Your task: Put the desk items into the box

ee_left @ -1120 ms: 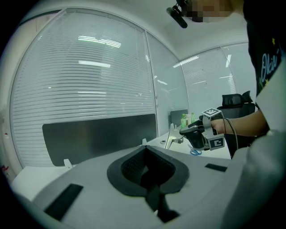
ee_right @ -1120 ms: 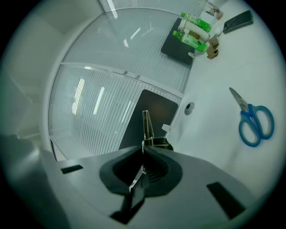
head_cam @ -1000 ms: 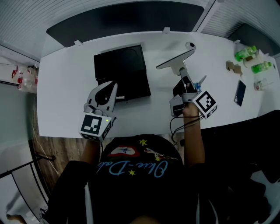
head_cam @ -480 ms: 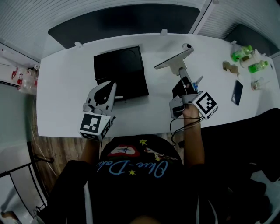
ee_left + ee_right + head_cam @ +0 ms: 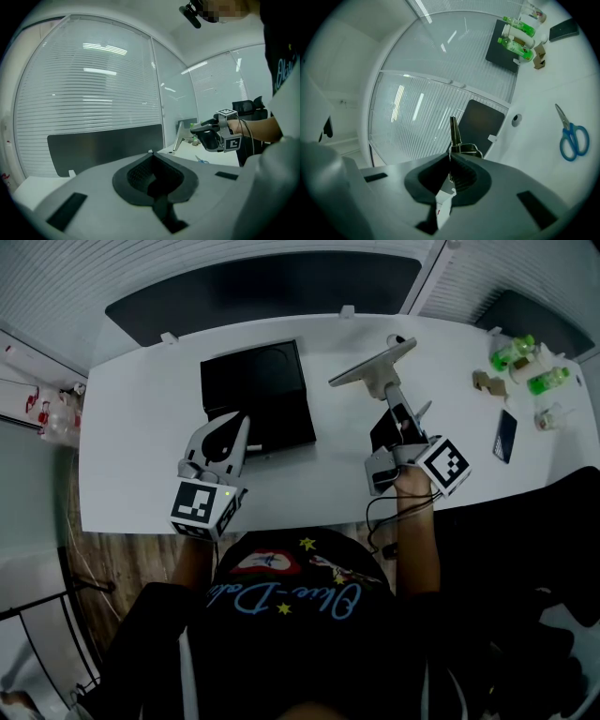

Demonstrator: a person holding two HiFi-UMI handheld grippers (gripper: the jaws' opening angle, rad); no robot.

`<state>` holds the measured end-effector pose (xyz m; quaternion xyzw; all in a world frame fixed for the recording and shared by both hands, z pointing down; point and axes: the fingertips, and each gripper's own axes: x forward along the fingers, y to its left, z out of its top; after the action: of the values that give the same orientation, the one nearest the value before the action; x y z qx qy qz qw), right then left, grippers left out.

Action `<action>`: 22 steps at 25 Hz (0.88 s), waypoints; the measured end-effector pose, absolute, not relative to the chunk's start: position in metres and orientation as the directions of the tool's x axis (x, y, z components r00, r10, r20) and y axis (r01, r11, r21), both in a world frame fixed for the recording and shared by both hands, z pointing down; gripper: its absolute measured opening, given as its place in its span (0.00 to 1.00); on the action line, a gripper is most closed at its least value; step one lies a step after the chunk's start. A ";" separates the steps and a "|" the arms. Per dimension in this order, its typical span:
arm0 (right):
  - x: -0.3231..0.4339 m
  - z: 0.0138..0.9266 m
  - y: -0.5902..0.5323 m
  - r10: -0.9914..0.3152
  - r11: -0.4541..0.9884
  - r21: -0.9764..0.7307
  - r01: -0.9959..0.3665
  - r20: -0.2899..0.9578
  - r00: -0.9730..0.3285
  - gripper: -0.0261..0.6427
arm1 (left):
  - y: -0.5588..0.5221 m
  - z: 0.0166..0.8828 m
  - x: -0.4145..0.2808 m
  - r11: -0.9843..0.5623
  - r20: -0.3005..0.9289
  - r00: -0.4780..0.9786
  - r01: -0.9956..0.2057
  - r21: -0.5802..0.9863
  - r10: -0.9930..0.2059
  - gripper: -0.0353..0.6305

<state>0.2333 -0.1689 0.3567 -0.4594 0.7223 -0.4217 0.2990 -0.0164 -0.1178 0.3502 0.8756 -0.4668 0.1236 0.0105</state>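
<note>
Since the earlier frame the right gripper (image 5: 396, 413) has come up a little with the stand (image 5: 373, 367), and both now sit slightly further up the head view. The left gripper (image 5: 238, 427) has kept its place.

The right jaws are clenched on the stand. In the right gripper view a thin metal edge runs up from between the pads, and a small white tag hangs lower in the gap. From the head view the stand is a pale tilted plate on a short neck, just beyond the right gripper and to the right of the box (image 5: 255, 390). Whether its foot is clear of the surface (image 5: 141, 446) cannot be told.

The left jaws are closed tip to tip with nothing between them. They point at the near edge of the box, over its front left corner.

The box is black and flat and lies on the far left half of the surface, apart from the stand.

Blue scissors (image 5: 573, 138) lie flat on the surface just right of the right gripper. Green bottles (image 5: 521, 352) stand at the far right corner. A dark phone (image 5: 504, 435) lies nearer than the bottles, well apart from both grippers.
</note>
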 end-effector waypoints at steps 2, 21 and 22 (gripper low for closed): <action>0.232 0.352 -0.166 -0.912 0.236 -0.881 -0.410 -0.056 -0.405 0.06 | -0.116 0.348 -0.015 -0.566 0.222 0.537 -0.818 -0.098 -0.814 0.06; 0.212 0.338 -0.126 -0.885 0.313 -0.885 -0.343 -0.141 -0.445 0.06 | -0.080 0.341 -0.028 -0.529 0.164 0.513 -0.846 -0.074 -0.843 0.07; 0.208 0.339 -0.121 -0.883 0.320 -0.886 -0.335 -0.151 -0.444 0.06 | -0.076 0.342 -0.033 -0.527 0.165 0.510 -0.846 -0.079 -0.844 0.07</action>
<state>0.2080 -0.1212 0.3387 -0.4105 0.7419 -0.4140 0.3310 -0.0328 -0.0763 0.3415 0.8688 -0.4865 0.0917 0.0058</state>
